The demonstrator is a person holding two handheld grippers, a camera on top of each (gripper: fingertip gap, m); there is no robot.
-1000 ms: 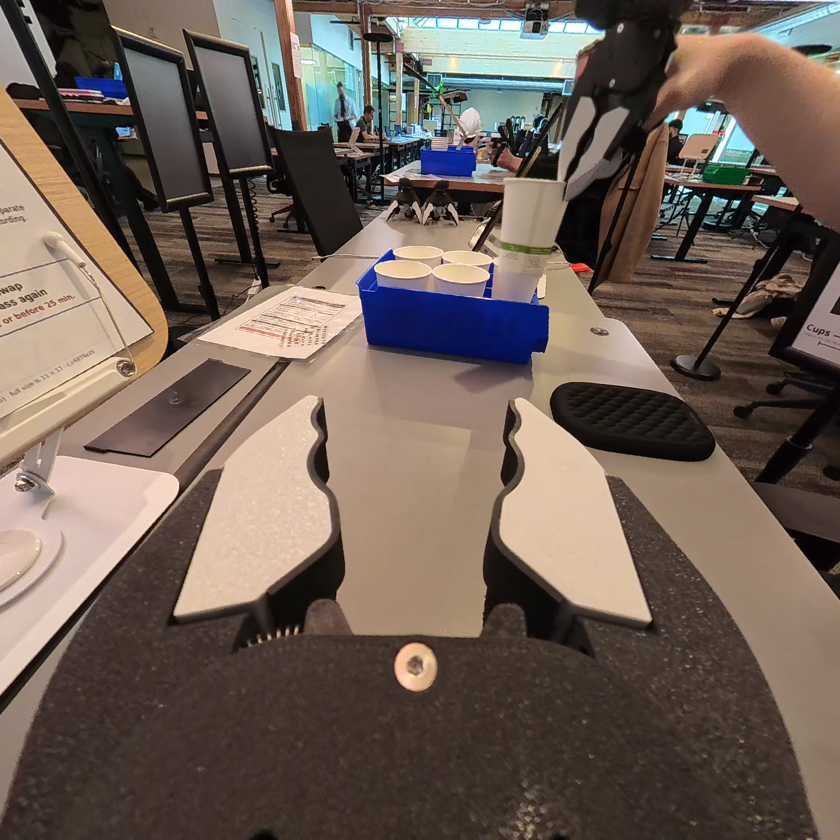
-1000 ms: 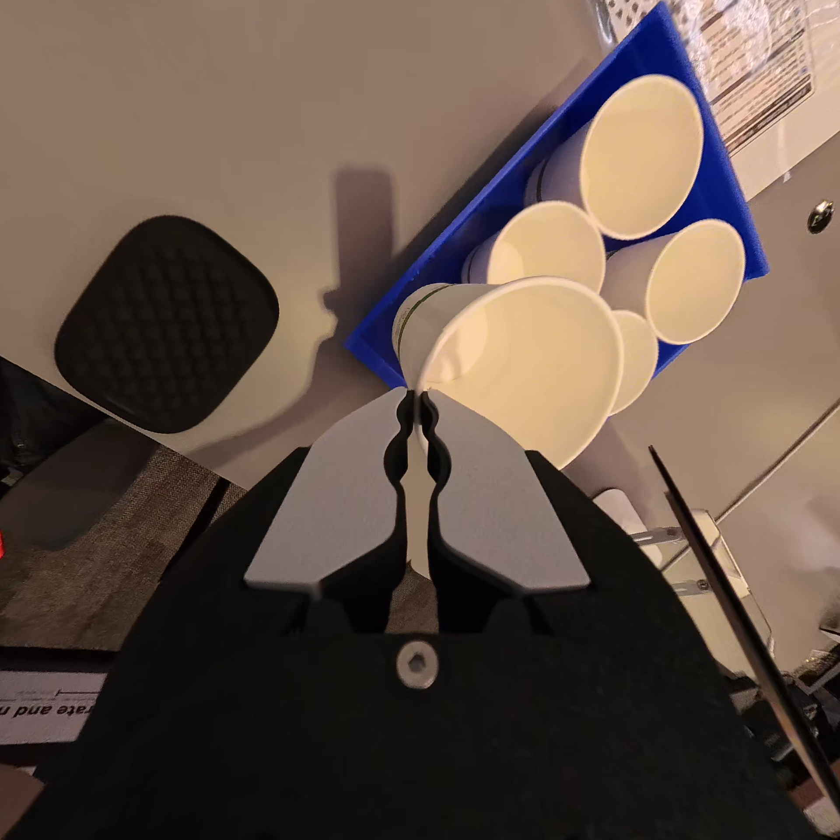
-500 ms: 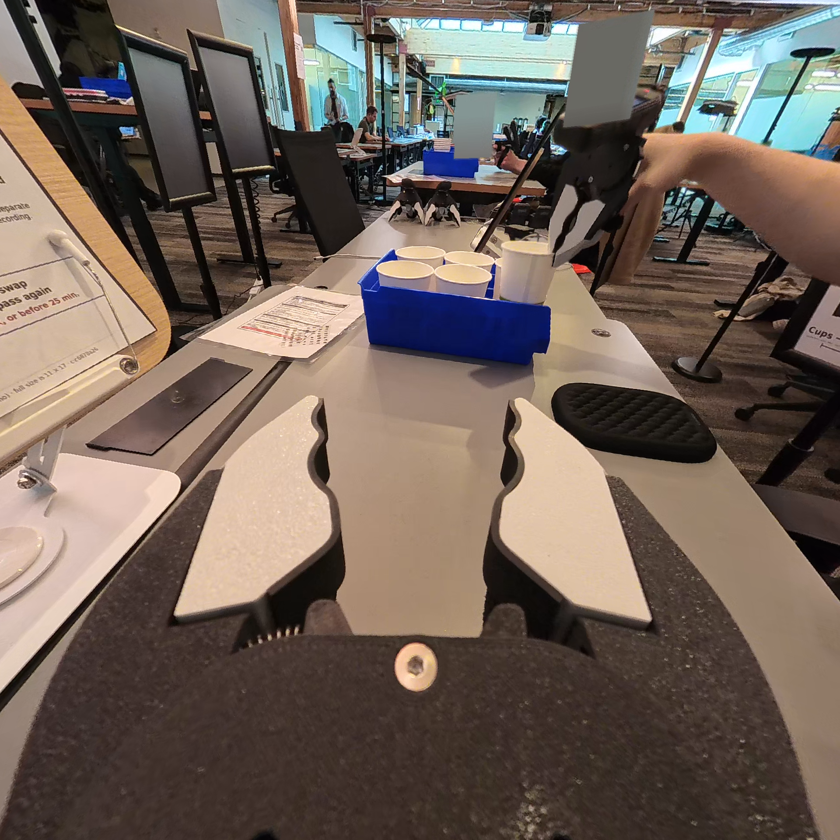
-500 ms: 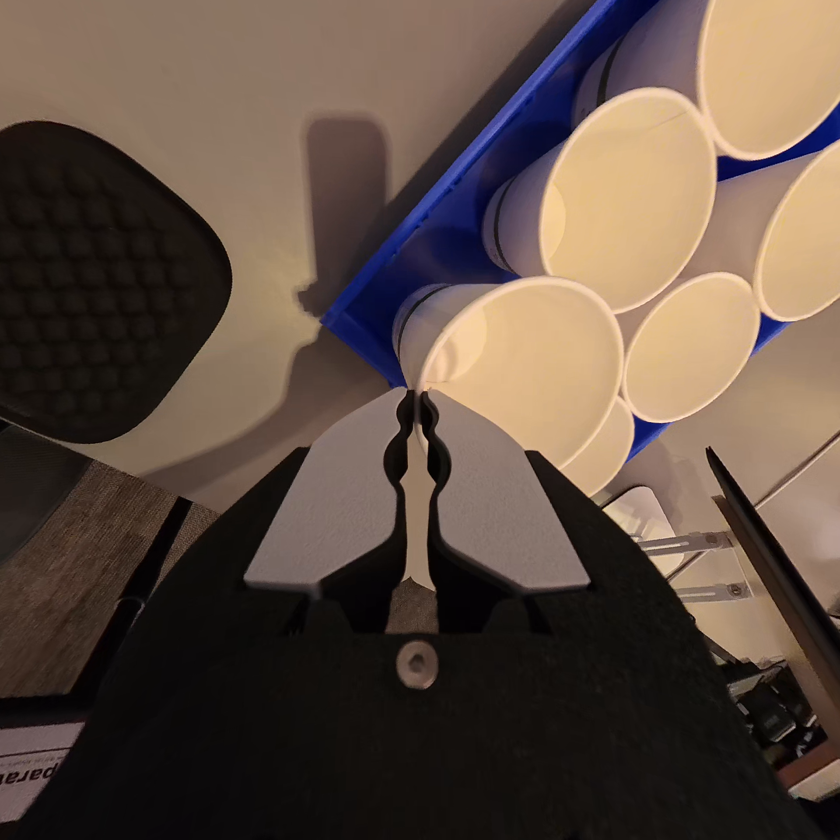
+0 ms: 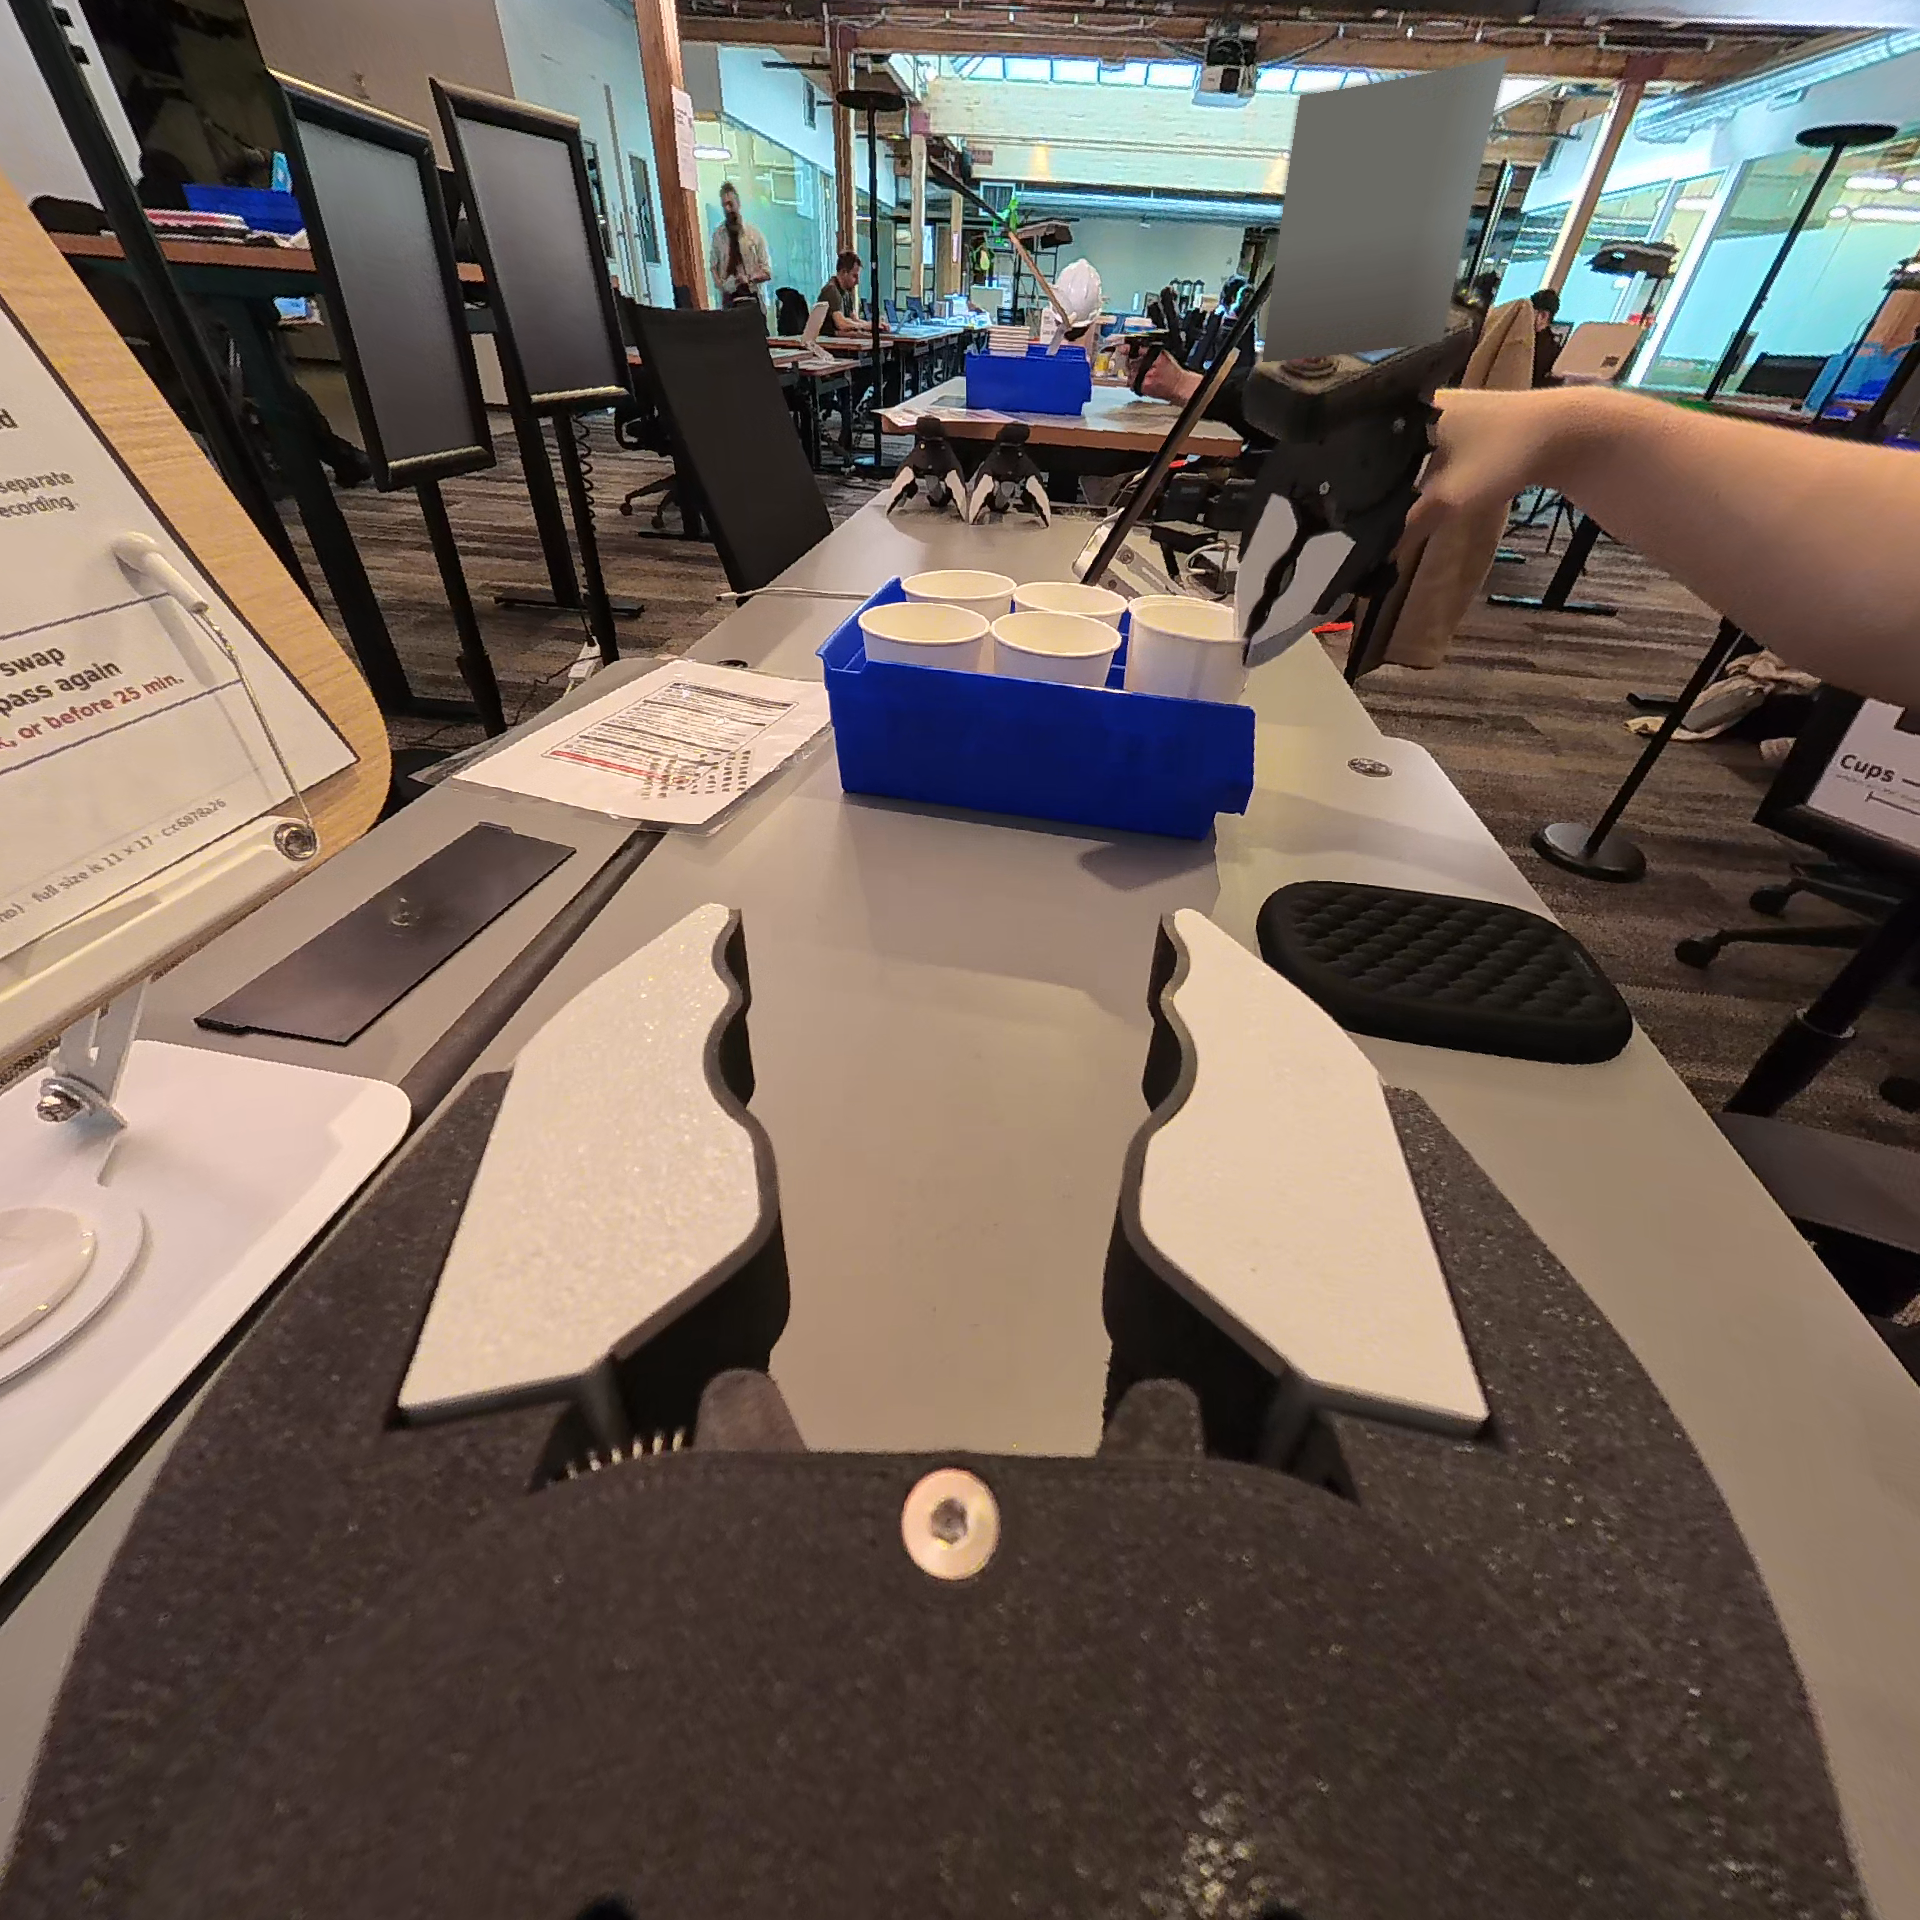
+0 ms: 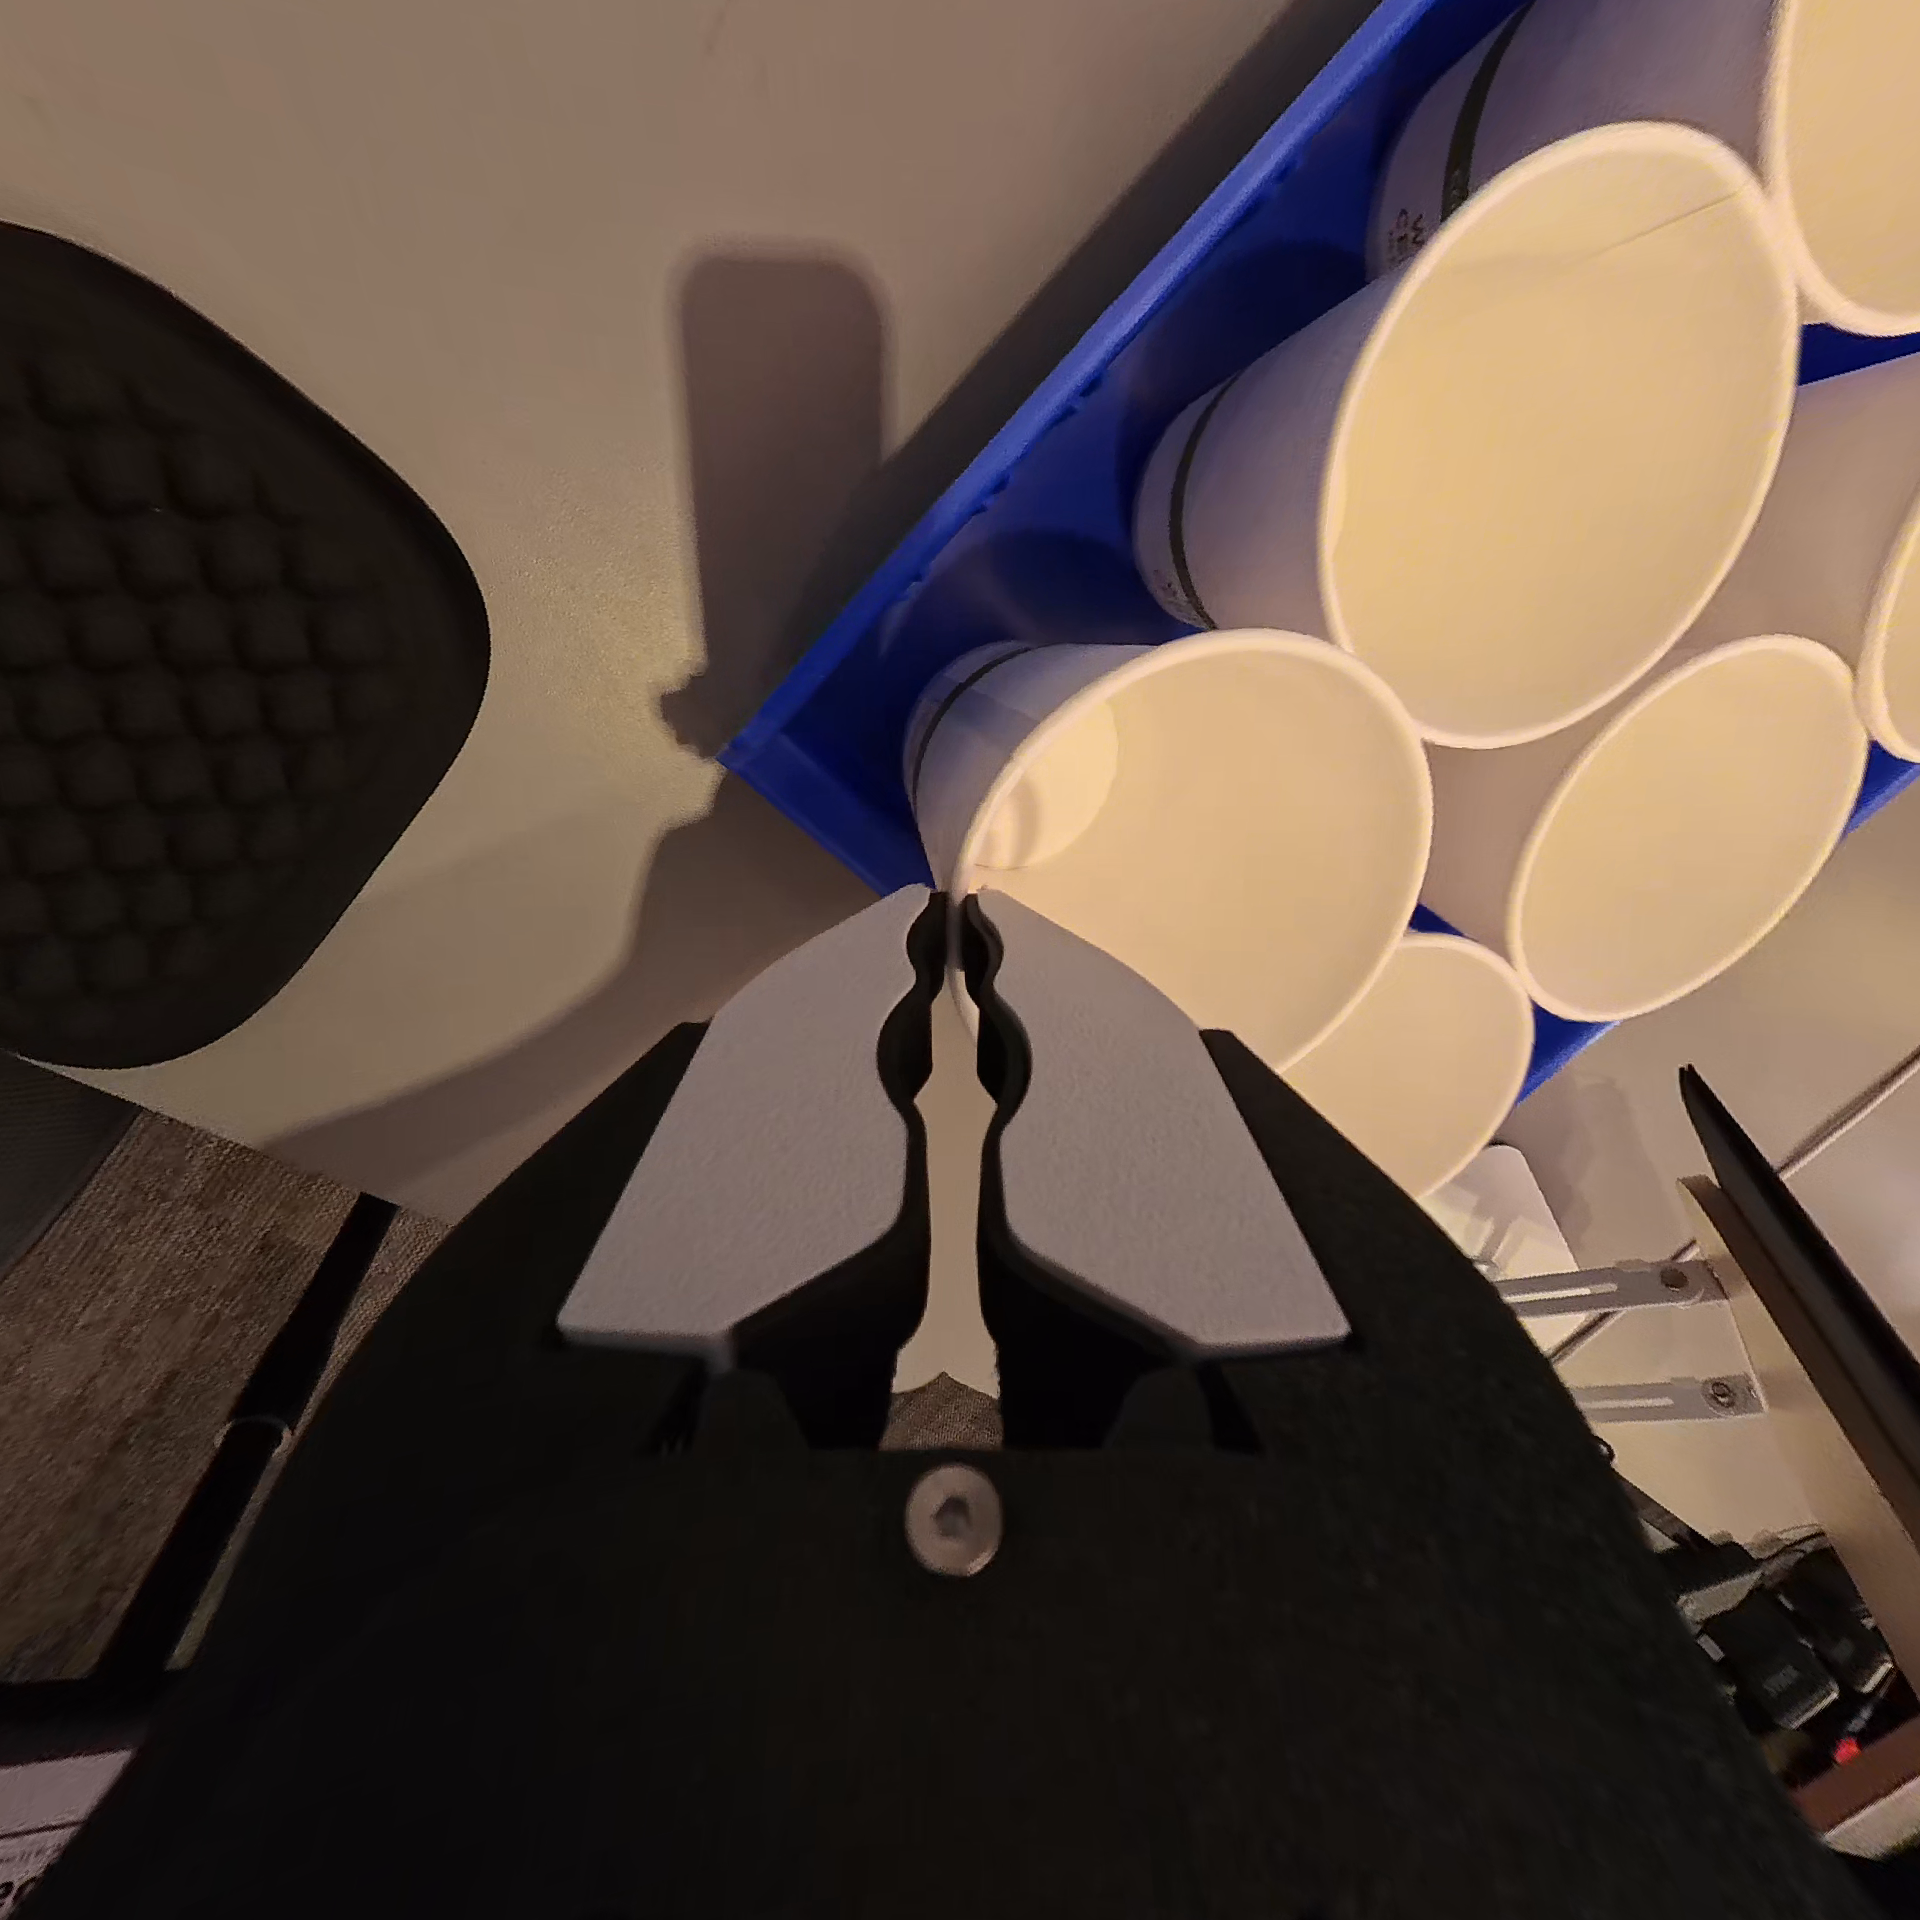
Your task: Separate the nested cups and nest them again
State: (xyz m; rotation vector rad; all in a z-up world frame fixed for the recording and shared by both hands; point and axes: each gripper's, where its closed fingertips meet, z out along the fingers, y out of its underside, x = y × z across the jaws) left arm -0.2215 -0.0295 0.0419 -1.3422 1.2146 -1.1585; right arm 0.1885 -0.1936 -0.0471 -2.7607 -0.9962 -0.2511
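Observation:
A blue bin (image 5: 1029, 743) on the grey table (image 5: 935, 987) holds several white paper cups. My right gripper (image 6: 954, 902) is shut on the rim of one white cup (image 6: 1195, 831), which sits low in the bin's right end; the cup (image 5: 1184, 646) and that gripper (image 5: 1262, 642) also show in the left wrist view. From above, the bin wall (image 6: 997, 499) and other cups (image 6: 1558, 416) lie beside it. My left gripper (image 5: 945, 925) is open and empty, low over the table well short of the bin.
A black textured pad (image 5: 1444, 966) lies right of the bin, also in the right wrist view (image 6: 187, 644). A laminated sheet (image 5: 665, 743), a black plate (image 5: 384, 935) and a sign on a white stand (image 5: 156, 644) sit at left.
My right gripper has lowered its cup from above the bin down into the bin's right end. The left gripper has not moved.

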